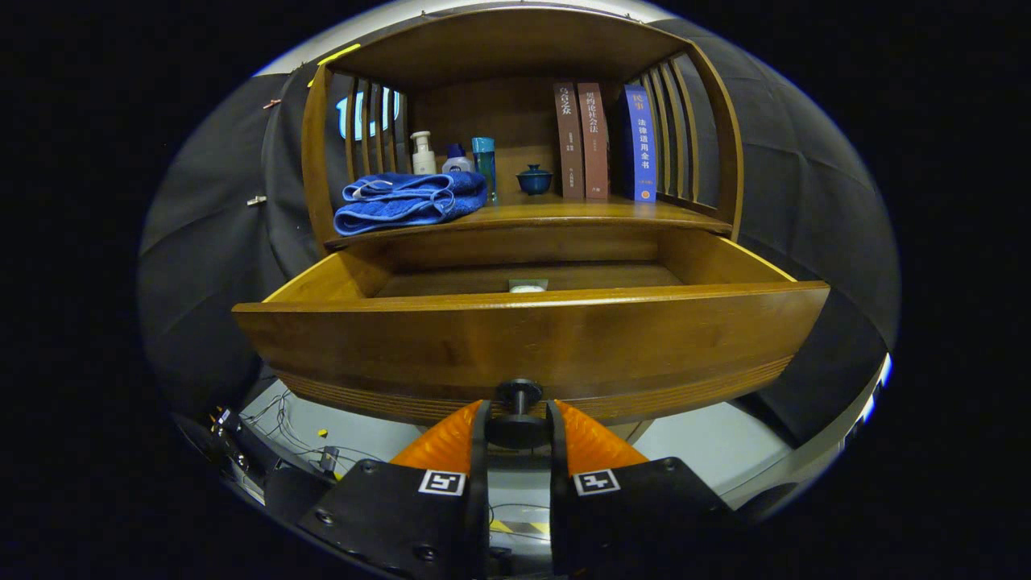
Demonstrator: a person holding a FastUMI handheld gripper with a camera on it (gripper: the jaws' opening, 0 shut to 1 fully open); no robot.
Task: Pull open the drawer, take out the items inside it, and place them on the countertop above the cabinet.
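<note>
Gripping the drawer knob [519, 419], the gripper [519, 427] has both fingers pressed against the knob's dark round head, one on each side — jaws pinched onto it.

Gripper view, items as seen:

- Wooden drawer [532, 342]: pulled out from the cabinet [523, 48], its broad front panel just ahead of the fingers, knob mounted low at the panel's middle.
- Small pale item [527, 285]: lying on the drawer floor near the front wall, roughly centred; mostly hidden behind the front panel's top edge (what it is cannot be told).
- Countertop [564, 213]: the wooden shelf surface directly above the drawer, inside the cabinet's open niche with slatted sides.
- Folded blue towel [409, 201]: on the countertop's left part, near the front edge.
- White pump bottle [423, 153], a small bottle with a blue cap [457, 159] and a slim teal bottle [484, 165]: standing in a row behind the towel.
- Blue lidded cup [534, 180]: at the middle, set back.
- Two brown books [581, 141] and a blue book [642, 143]: upright, right of the cup — side by side.
</note>
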